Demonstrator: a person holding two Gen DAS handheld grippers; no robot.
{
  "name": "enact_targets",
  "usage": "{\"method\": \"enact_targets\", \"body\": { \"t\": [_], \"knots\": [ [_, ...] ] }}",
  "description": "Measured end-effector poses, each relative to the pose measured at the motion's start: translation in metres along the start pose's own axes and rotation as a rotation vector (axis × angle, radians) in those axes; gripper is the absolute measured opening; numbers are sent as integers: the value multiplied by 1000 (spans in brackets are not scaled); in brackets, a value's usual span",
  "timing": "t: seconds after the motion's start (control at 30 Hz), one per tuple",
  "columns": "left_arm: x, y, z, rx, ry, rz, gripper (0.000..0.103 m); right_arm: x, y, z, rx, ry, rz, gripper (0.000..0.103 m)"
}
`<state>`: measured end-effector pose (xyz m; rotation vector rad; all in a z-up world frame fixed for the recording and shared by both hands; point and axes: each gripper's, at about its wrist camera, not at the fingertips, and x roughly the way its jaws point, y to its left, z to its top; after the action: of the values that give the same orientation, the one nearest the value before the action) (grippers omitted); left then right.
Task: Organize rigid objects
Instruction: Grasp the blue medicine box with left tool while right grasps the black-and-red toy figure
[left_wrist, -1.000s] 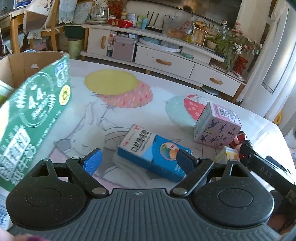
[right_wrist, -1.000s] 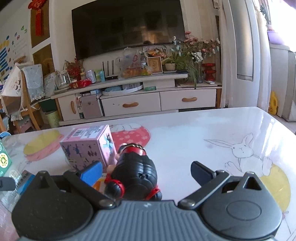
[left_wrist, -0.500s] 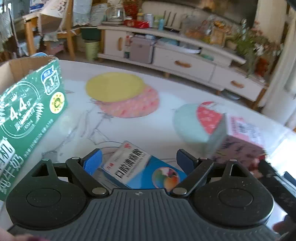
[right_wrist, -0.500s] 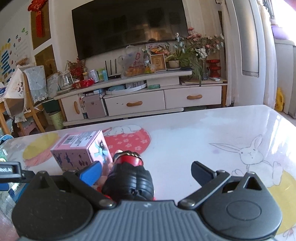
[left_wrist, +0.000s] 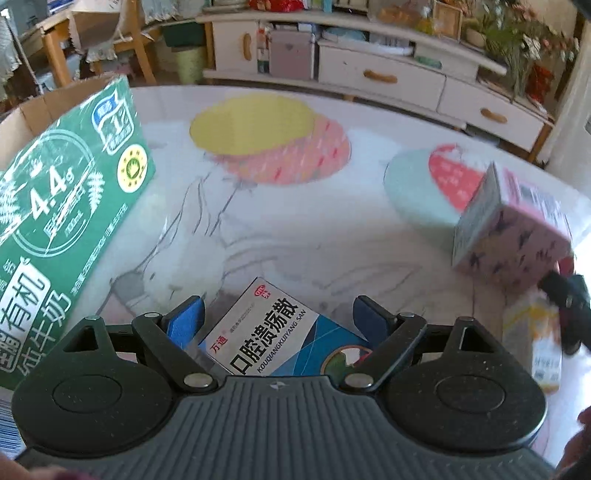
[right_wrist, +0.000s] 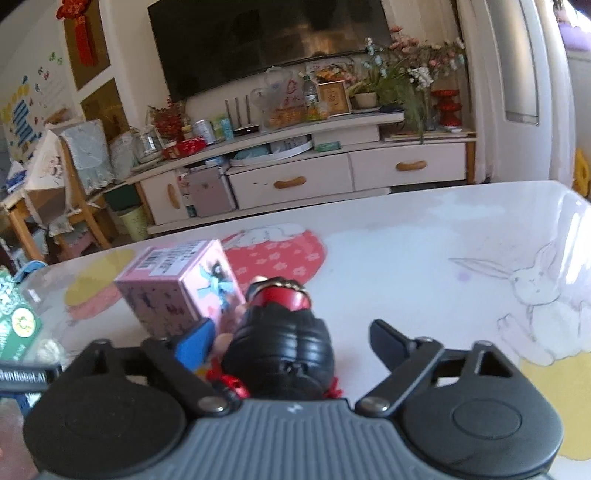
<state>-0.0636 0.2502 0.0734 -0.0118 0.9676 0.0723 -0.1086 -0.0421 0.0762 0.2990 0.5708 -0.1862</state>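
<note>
Right fingers (right_wrist: 388, 338) closing around black figurine (right_wrist: 280, 339); left fingers (left_wrist: 186, 319) apart.

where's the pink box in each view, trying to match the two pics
Left wrist view: the pink box stands at the right edge, on the table beyond the open fingers.
Right wrist view: the same box sits left of centre, just beyond the left finger and beside the black and red toy figure.
Shared landmark: the white TV cabinet behind the table.

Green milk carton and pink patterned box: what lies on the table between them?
In the left wrist view, between green milk carton and pink patterned box lies only bare printed tablecloth; the blue medicine box sits nearer, between the left tongs.
</note>
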Motion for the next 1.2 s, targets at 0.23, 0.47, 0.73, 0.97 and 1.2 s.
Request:
{"method": "enact_targets", "body": {
  "t": [0.23,0.47,0.73,0.97,1.2],
  "knots": [
    [-16,34,-16,2,-3,-49,103,-7,4,-1,-6,10,68,65],
    [-37,59,-37,-11,-17,-76,103,-20,19,-12,-26,43,112,63],
    [-46,69,-54,13,-27,-95,103,-38,52,-33,-77,73,177,63],
    [-63,74,-71,-10,-42,-111,103,-49,79,-47,-121,96,239,63],
    [-65,72,-80,-136,-8,-206,103,-67,91,-65,-133,85,239,63]
  ]
}}
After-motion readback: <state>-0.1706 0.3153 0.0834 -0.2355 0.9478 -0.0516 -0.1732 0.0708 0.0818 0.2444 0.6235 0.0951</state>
